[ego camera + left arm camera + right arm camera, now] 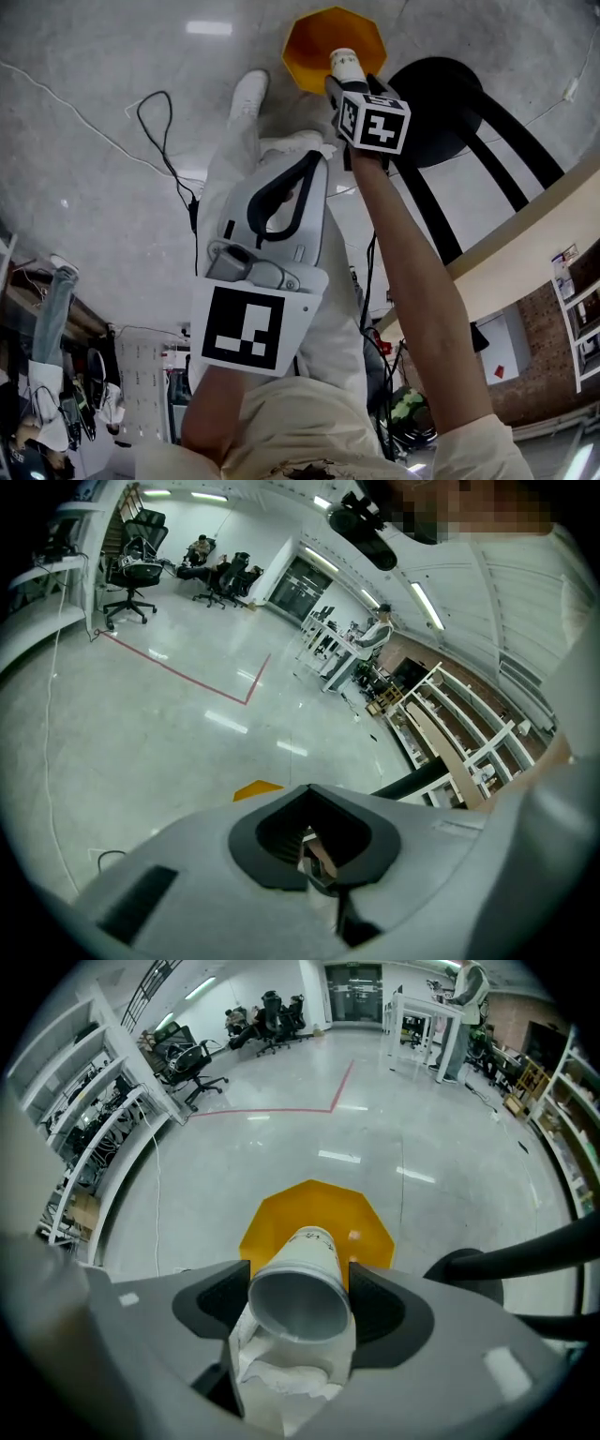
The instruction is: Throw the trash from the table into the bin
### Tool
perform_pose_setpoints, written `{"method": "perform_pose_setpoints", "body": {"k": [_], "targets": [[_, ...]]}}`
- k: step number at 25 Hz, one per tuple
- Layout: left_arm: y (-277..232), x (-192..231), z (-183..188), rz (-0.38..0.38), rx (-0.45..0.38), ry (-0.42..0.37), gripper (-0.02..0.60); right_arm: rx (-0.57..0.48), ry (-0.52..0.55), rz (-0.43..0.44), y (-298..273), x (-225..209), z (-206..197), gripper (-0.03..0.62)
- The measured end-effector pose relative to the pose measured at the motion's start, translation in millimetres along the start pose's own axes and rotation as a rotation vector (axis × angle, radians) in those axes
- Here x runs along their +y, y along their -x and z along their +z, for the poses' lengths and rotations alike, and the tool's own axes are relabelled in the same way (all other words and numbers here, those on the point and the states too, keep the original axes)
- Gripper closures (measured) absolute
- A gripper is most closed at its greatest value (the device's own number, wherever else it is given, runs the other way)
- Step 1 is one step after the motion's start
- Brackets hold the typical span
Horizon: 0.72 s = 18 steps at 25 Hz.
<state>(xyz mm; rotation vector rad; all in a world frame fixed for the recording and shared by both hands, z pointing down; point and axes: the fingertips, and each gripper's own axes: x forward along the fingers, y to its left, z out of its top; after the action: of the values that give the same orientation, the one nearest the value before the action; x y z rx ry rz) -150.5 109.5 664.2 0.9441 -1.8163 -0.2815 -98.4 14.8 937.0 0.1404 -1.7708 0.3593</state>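
Note:
The orange-yellow bin (319,42) stands on the grey floor, straight below my right gripper (342,80). That gripper points steeply down and is shut on a white paper cup (345,64). In the right gripper view the cup (298,1302) lies between the black pads (217,1305) with its open mouth towards the camera. Crumpled white paper (281,1372) is wedged under it, and the bin (281,1222) shows beyond. My left gripper (309,164) hangs lower left of the bin, by the person's legs. Its jaws (314,850) meet around a small dark hollow; I cannot make out anything held there.
A black stool (441,103) stands right beside the bin on its right. A pale table edge (525,220) runs along the right side. A black cable (164,122) loops over the floor at the left. The person's white shoes (248,94) are close to the bin.

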Motion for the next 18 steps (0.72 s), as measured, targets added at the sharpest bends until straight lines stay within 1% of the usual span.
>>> {"method": "perform_pose_setpoints", "body": {"k": [4,9,12,14,16,18], "targets": [[-9,9,-14,0.009,-0.005,0.016,0.575,0.005,-0.022,-0.012,-20,-10,-3,0.256],[-16,23,-21,0.026,-0.013,0.047,0.575,0.024,0.013,-0.017,-46,-13,1,0.256],[-20,31,-30,0.036,0.008,0.051,0.575,0.037,0.026,-0.015,-62,-15,1,0.256],[-25,34,-35,0.036,0.017,0.058,0.575,0.044,0.058,-0.003,-74,-16,4,0.254],[-28,33,-39,0.028,0.026,0.046,0.575,0.055,0.093,0.014,-83,-15,9,0.241],[-26,31,-42,0.024,0.036,0.038,0.575,0.065,0.102,0.027,-83,-12,8,0.237]]}}
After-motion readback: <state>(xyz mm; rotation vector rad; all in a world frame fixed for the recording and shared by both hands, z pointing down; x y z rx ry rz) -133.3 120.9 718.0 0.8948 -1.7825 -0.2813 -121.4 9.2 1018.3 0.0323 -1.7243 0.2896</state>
